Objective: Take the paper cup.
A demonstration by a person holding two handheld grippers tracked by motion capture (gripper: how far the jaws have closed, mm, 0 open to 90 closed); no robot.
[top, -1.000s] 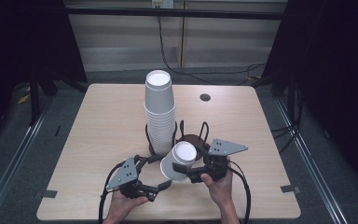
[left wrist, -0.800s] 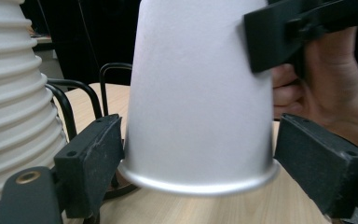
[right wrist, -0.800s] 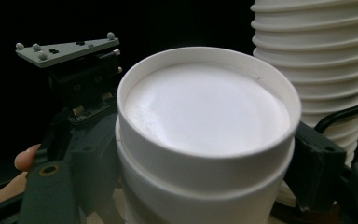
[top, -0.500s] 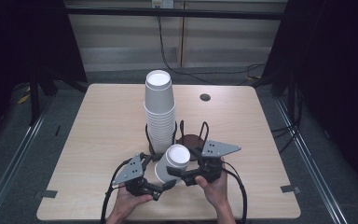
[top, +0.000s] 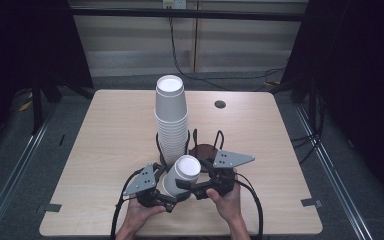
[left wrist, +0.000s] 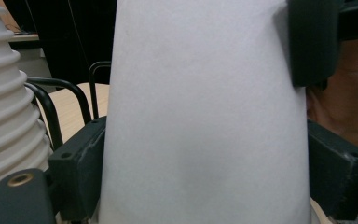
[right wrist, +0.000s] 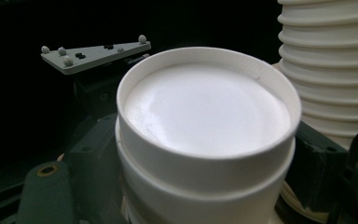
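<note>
Where grippers (top: 180, 192) meet: cup (top: 182, 172) against stack (top: 171, 117).

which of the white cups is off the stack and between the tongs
The tilted cup at the near edge, bottom up, between the left tongs and right tongs. The other cups sit nested upright in the tall stack behind it.
</note>
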